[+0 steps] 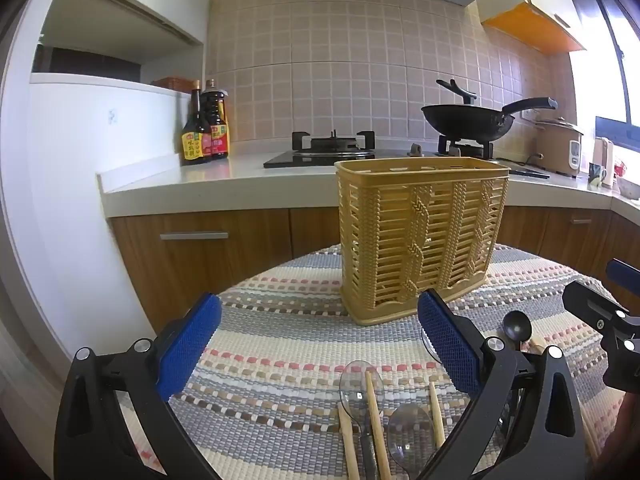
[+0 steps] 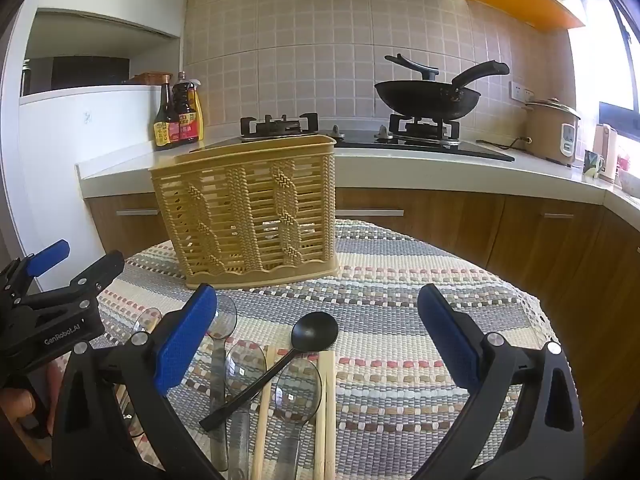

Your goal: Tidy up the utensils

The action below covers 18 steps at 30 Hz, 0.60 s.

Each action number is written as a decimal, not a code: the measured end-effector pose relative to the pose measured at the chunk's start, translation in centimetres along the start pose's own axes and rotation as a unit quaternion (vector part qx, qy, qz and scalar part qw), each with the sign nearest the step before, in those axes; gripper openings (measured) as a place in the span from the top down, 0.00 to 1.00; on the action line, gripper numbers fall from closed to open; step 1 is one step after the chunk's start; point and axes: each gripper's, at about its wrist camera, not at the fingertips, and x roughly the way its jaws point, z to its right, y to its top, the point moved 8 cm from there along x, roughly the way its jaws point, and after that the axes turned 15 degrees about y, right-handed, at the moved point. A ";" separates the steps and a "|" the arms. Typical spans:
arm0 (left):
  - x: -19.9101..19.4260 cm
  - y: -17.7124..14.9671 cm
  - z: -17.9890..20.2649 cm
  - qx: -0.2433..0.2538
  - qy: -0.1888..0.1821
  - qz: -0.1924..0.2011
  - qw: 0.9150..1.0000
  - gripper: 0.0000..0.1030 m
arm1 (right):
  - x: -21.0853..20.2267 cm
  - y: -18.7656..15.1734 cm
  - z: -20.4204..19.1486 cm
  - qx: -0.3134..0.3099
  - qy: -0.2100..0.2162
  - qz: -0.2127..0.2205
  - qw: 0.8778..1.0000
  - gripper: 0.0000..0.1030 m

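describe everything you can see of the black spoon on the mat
The black spoon looks like matte plastic, with a round, shallow bowl and a long, thin, straight handle. It lies flat and diagonal on the woven striped mat, bowl toward the yellow utensil basket, handle crossing over a clear spoon and a wooden chopstick. Neither hand-held gripper touches it.

The left gripper (image 2: 72, 264) body reads "GenRobot.AI".

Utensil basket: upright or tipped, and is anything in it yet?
Upright: the utensil basket stands on its base on the woven mat. Apparently empty; only gaps show through its slats.
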 end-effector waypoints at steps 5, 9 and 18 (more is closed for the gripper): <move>-0.3 -0.1 0.2 0.001 0.000 0.001 1.000 0.07 | 0.2 0.0 -0.2 -0.004 0.001 -0.001 1.000 0.07; 0.0 0.1 0.0 0.000 0.000 0.000 1.000 0.07 | -0.2 -0.1 0.1 0.001 0.002 -0.001 1.000 0.07; -0.2 -0.1 0.0 -0.001 0.000 0.000 1.000 0.07 | -0.1 -0.1 0.2 -0.001 0.001 0.000 1.000 0.07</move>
